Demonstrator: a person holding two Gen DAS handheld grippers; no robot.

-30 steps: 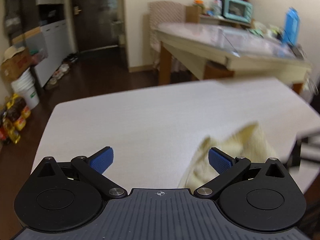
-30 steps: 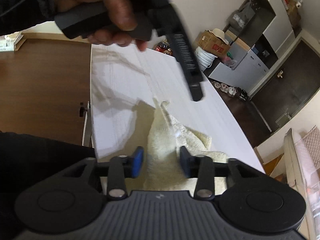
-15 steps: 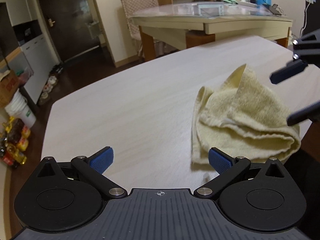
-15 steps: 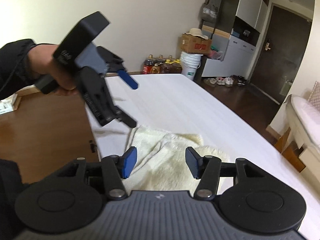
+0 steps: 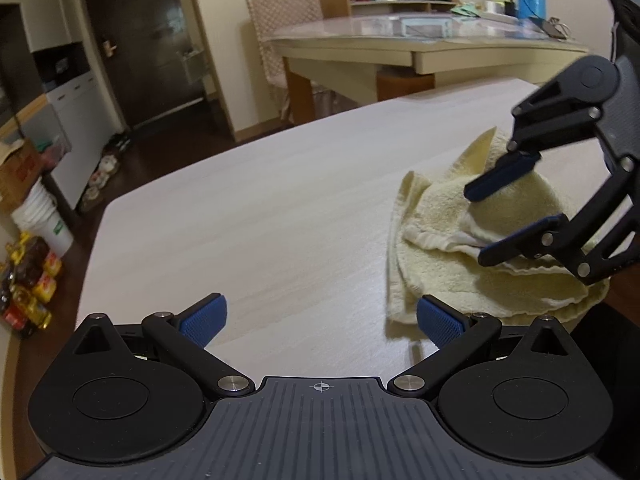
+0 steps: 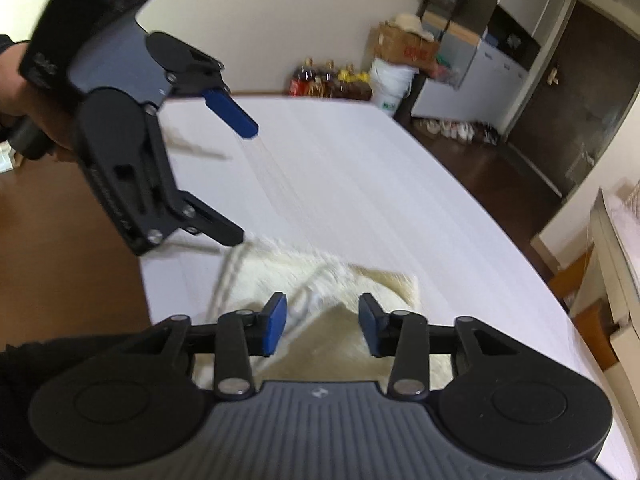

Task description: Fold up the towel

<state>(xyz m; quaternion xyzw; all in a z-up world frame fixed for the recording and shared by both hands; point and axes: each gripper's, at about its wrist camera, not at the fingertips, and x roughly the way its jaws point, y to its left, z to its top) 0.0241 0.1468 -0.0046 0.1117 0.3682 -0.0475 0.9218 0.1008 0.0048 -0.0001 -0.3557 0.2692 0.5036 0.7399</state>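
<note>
A crumpled pale yellow towel (image 5: 472,240) lies in a heap near the right front edge of the white table (image 5: 260,208). My left gripper (image 5: 320,320) is open and empty, low over the table just left of the towel's near corner. My right gripper (image 6: 322,322) is open and hovers just above the towel (image 6: 332,276), its jaws astride a raised fold. It also shows in the left wrist view (image 5: 484,224), open over the heap. The left gripper shows in the right wrist view (image 6: 240,184), open, above the towel's far edge.
A second table (image 5: 420,44) with a chair (image 5: 280,40), a teal oven and a blue bottle stands behind. Bottles (image 5: 28,280), a white bucket (image 5: 44,220) and boxes sit on the dark floor at the left. The table's front edge runs close to the towel.
My right gripper has come down and forward over the towel heap. My left gripper has shifted slightly, staying open beside the towel. The towel lies as before.
</note>
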